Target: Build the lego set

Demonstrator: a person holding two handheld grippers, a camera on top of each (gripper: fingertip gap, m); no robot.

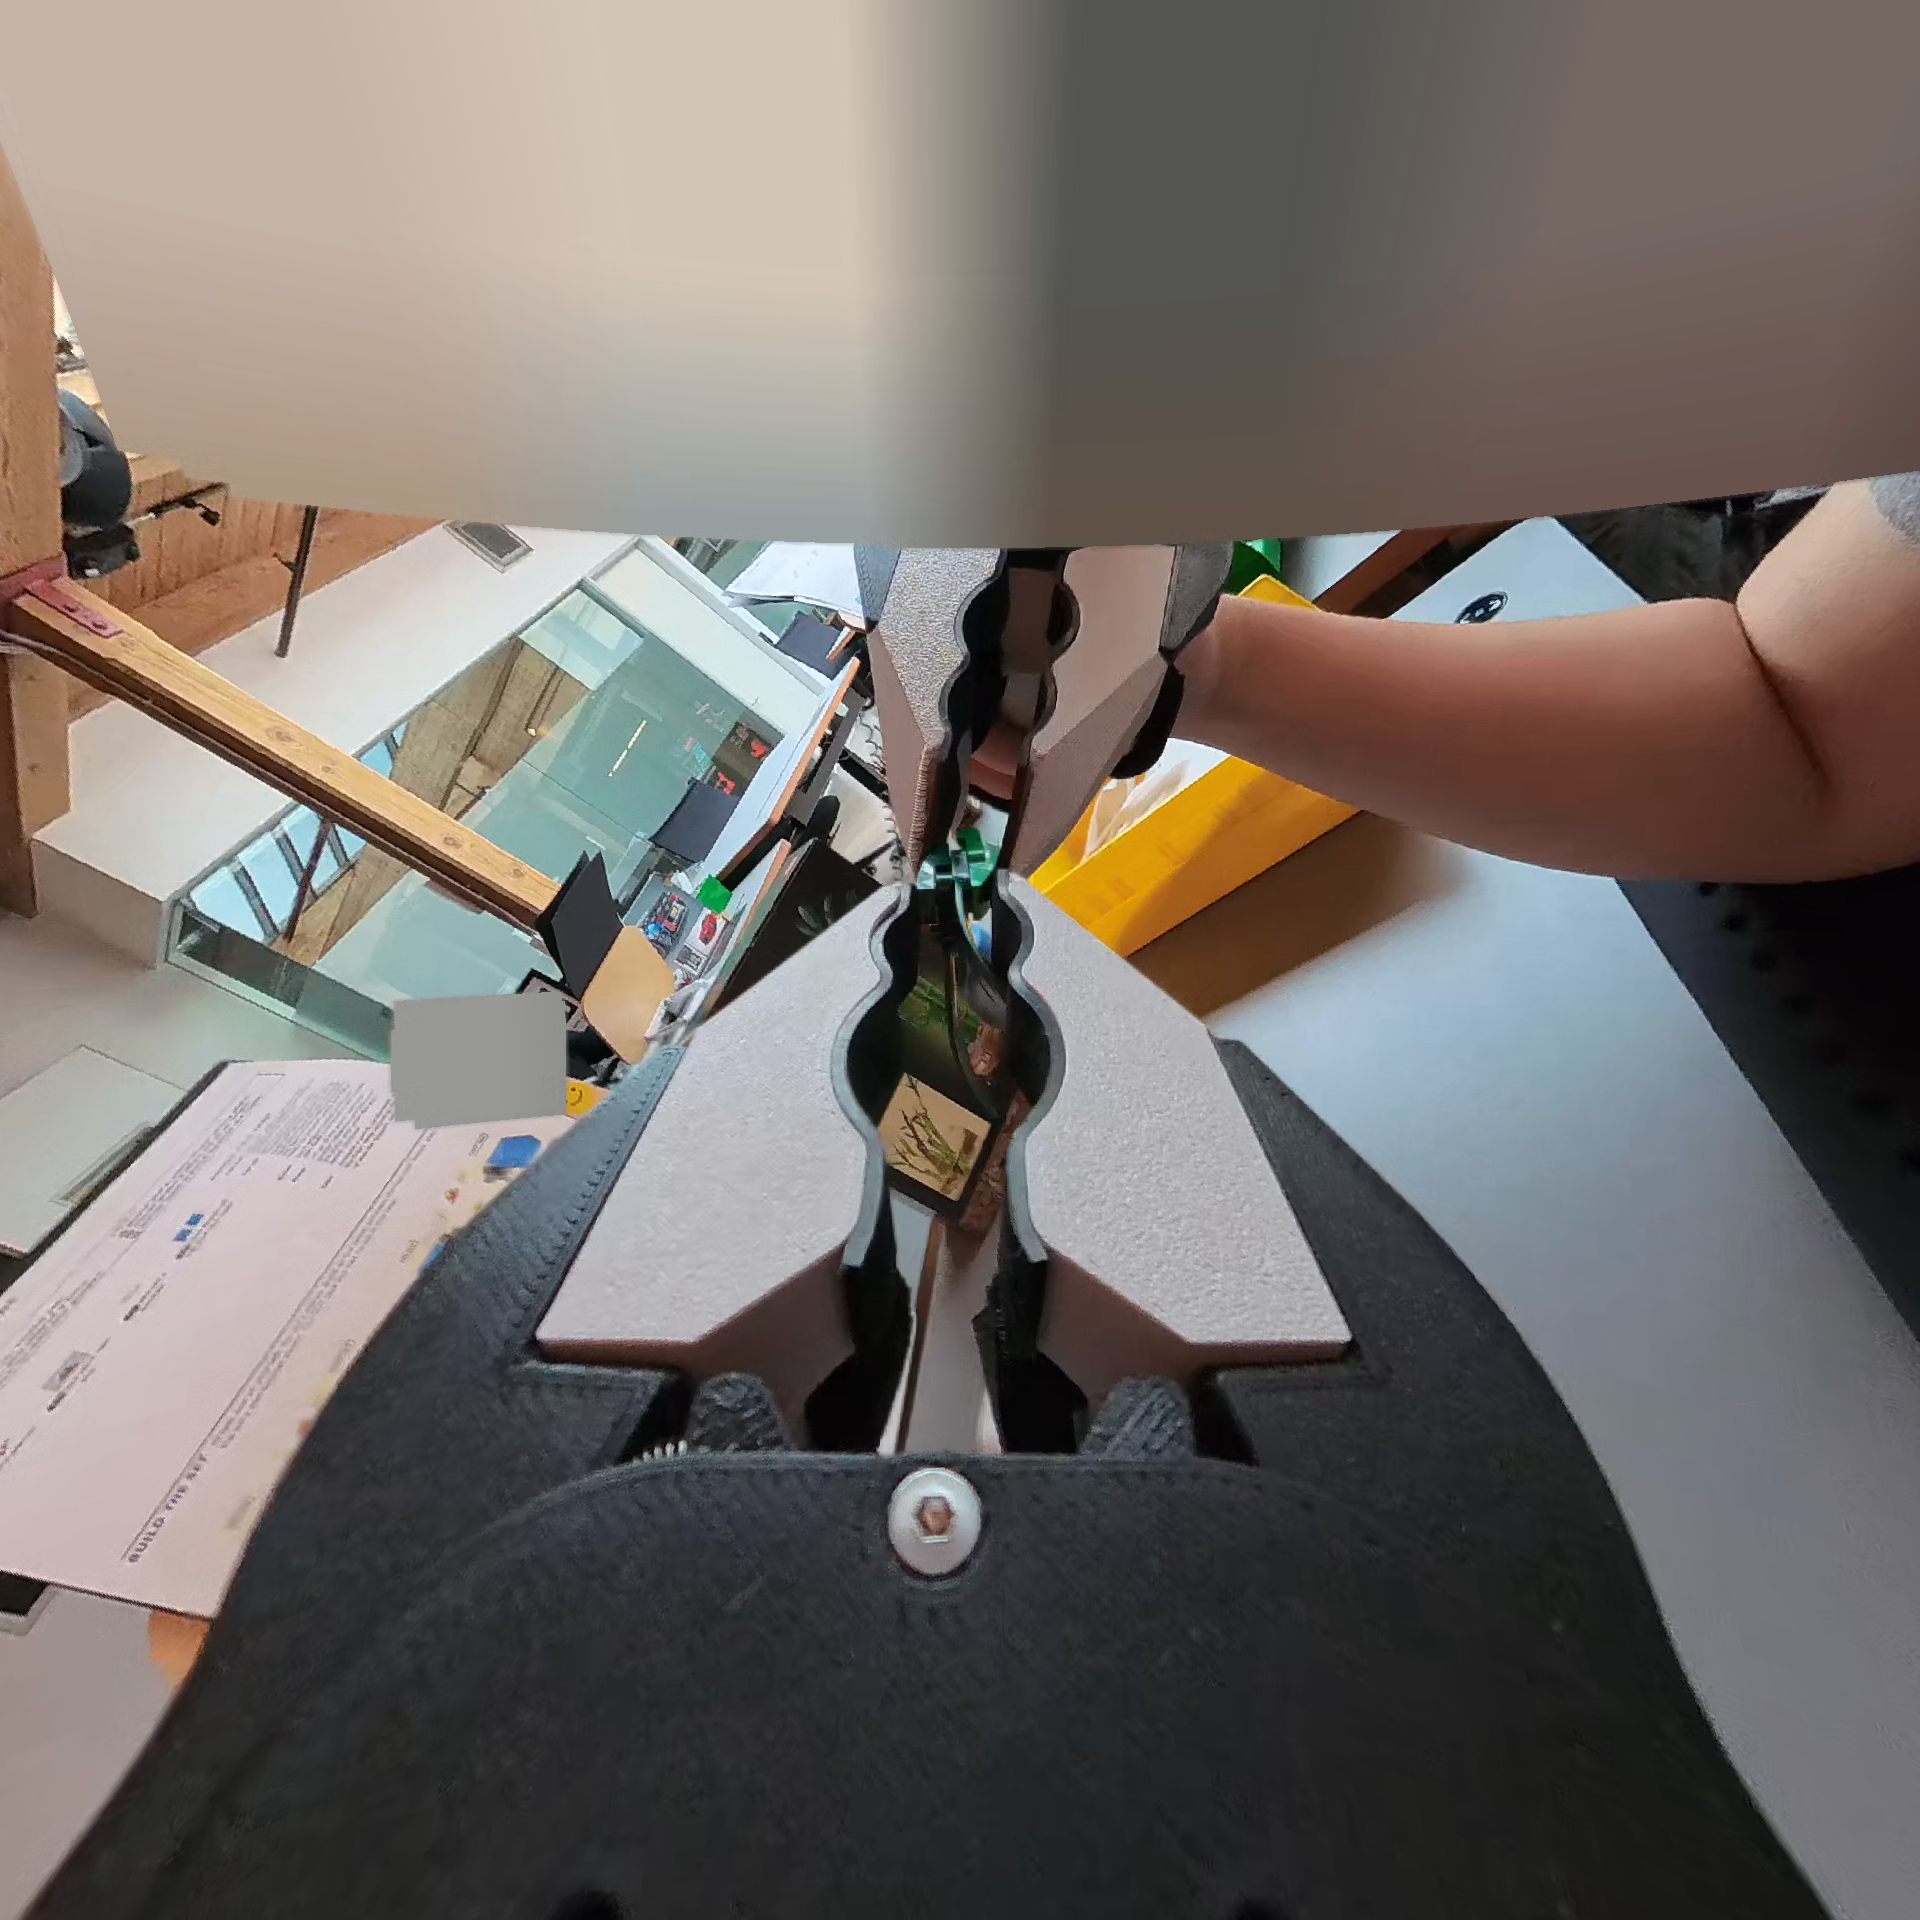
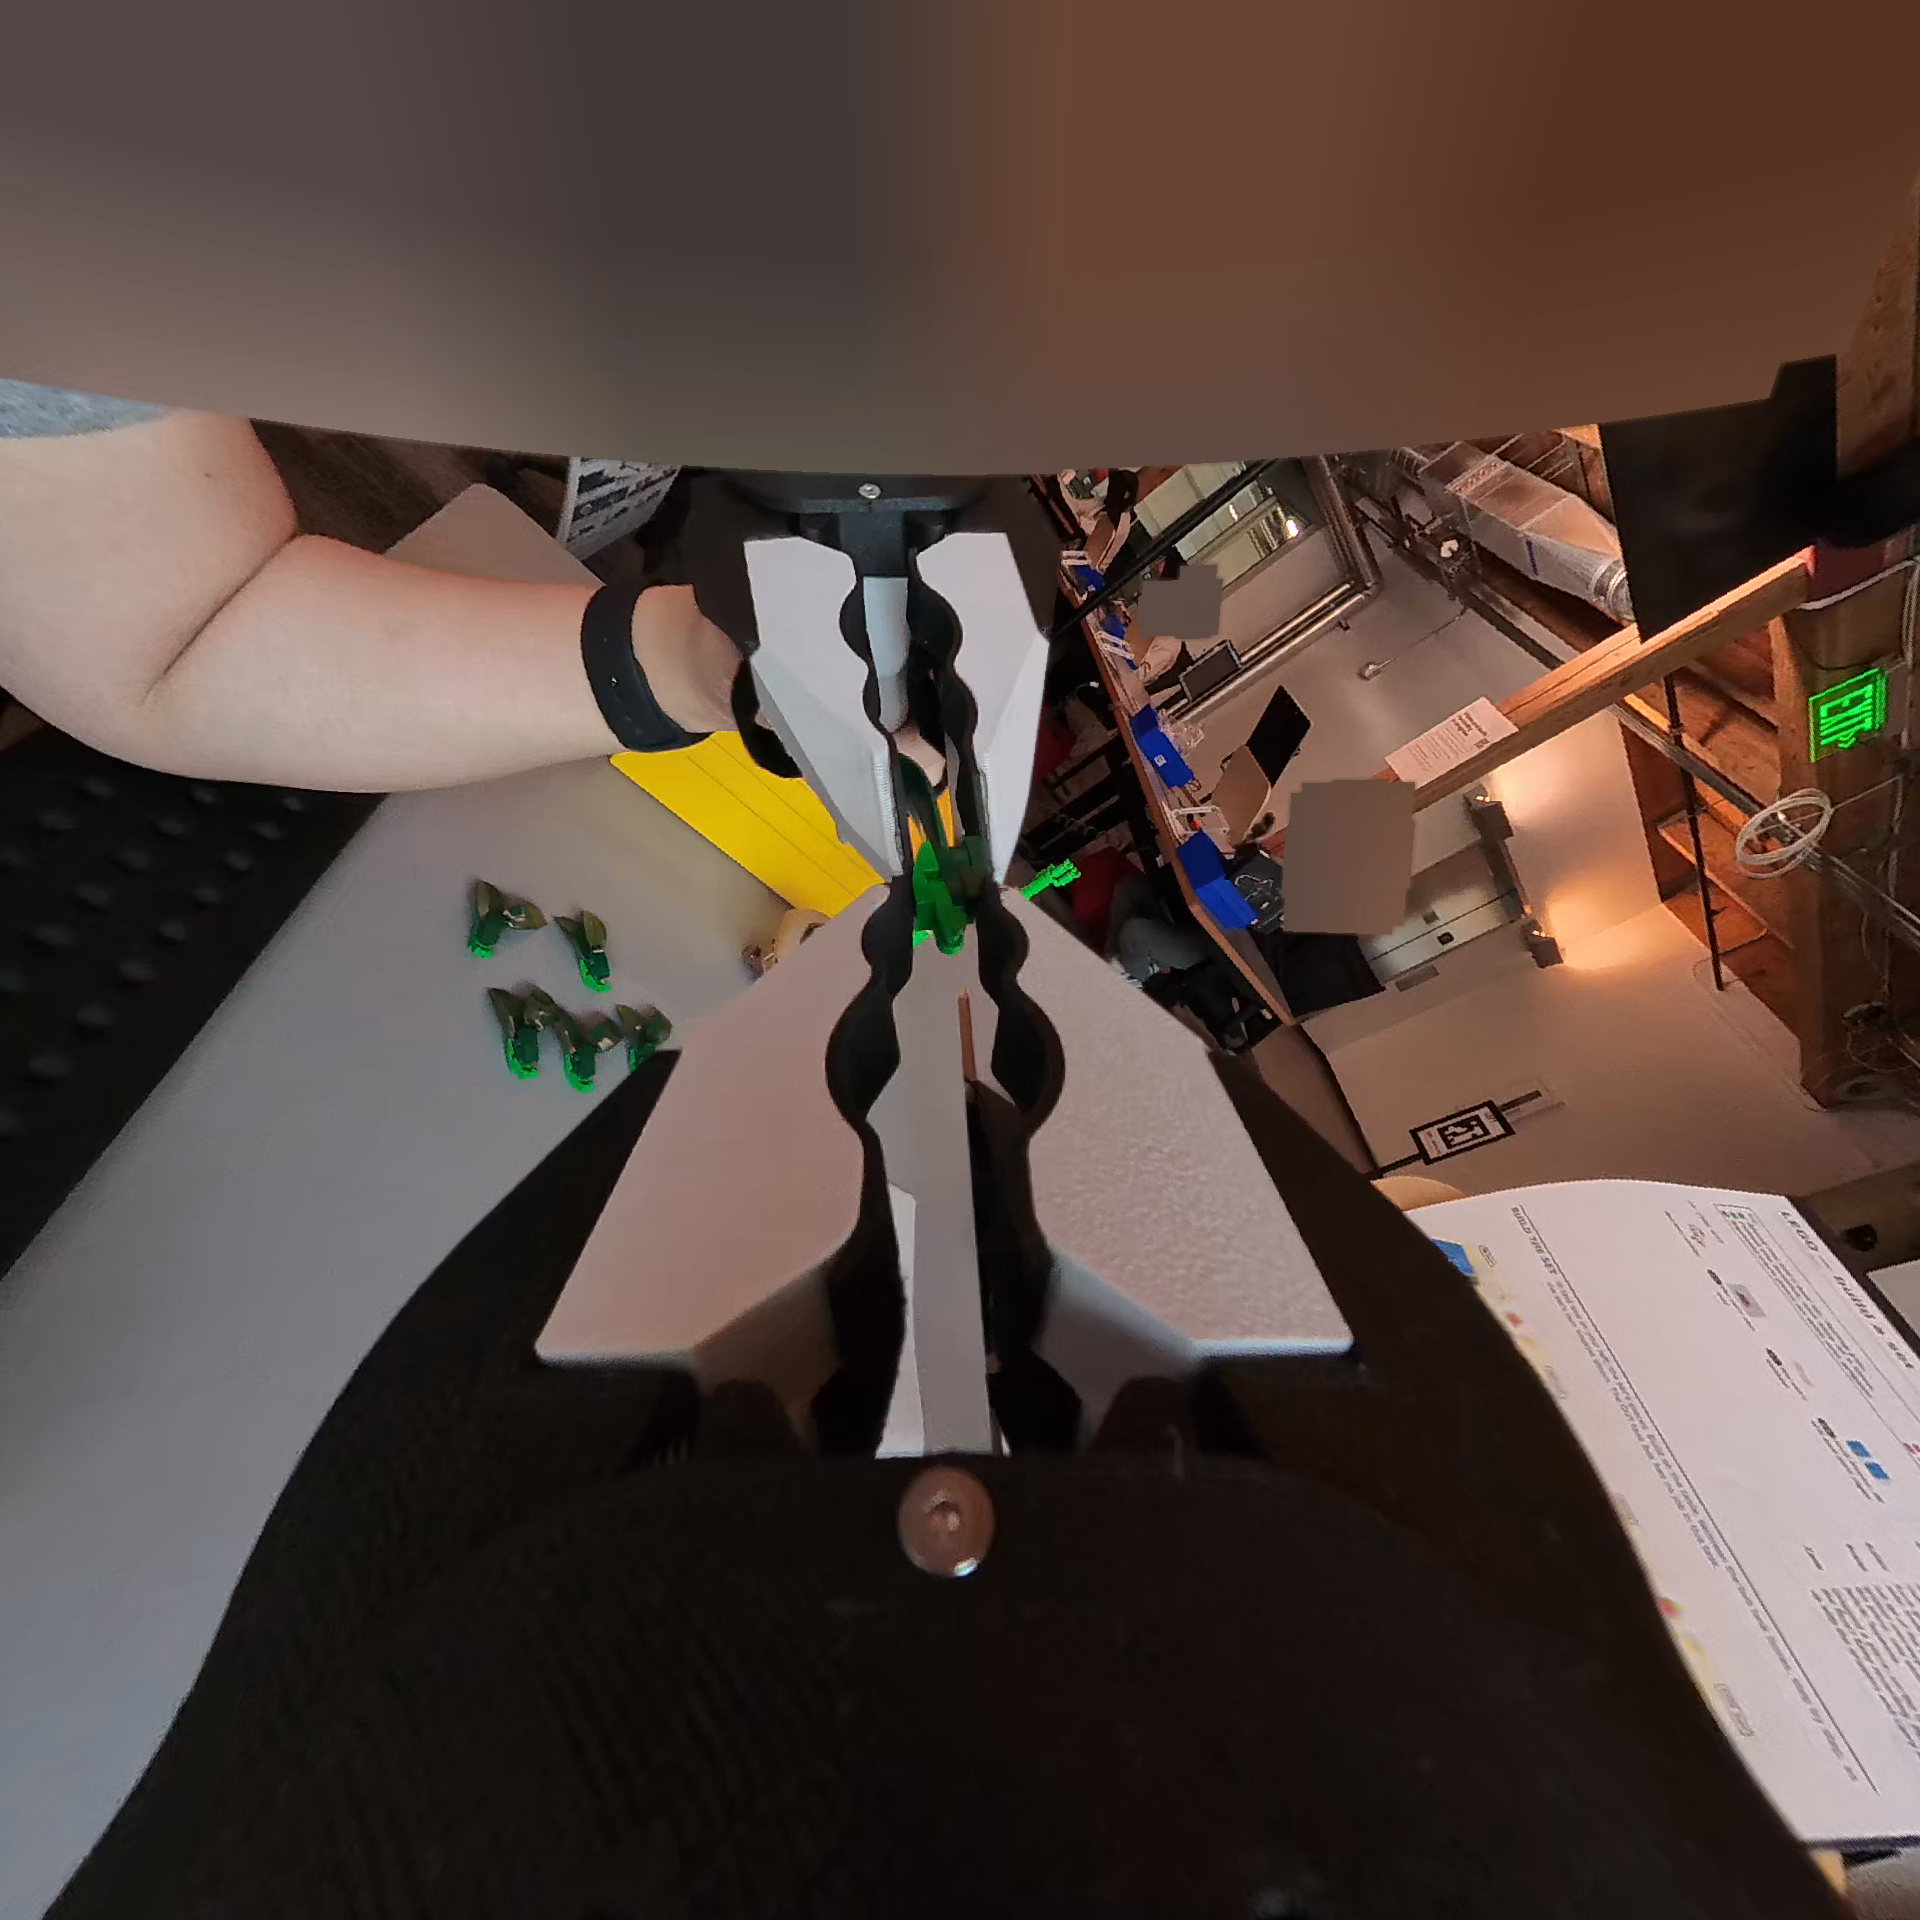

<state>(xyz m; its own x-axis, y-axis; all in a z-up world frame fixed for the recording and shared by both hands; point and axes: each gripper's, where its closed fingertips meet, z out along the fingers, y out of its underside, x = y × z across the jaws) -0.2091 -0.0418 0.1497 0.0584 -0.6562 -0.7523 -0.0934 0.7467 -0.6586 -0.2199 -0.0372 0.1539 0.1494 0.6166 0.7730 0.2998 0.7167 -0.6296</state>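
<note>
Small green leaf pieces [image 2: 561,997] lie on the left of the white worktop [image 2: 260,1143]. In the middle, the left gripper [image 1: 956,894] and right gripper [image 2: 940,899] meet tip to tip, both jaws clamped on one green lego piece [image 2: 943,883]. A paper sheet [image 2: 1704,1455] lies right.

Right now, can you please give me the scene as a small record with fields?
left gripper: shut on green lego piece
right gripper: shut on the same piece, tip to tip with the left
finished green pieces: several, lying loose on the white table
yellow bin: on the table behind the grippers
instruction sheet: lying flat at the right
</note>
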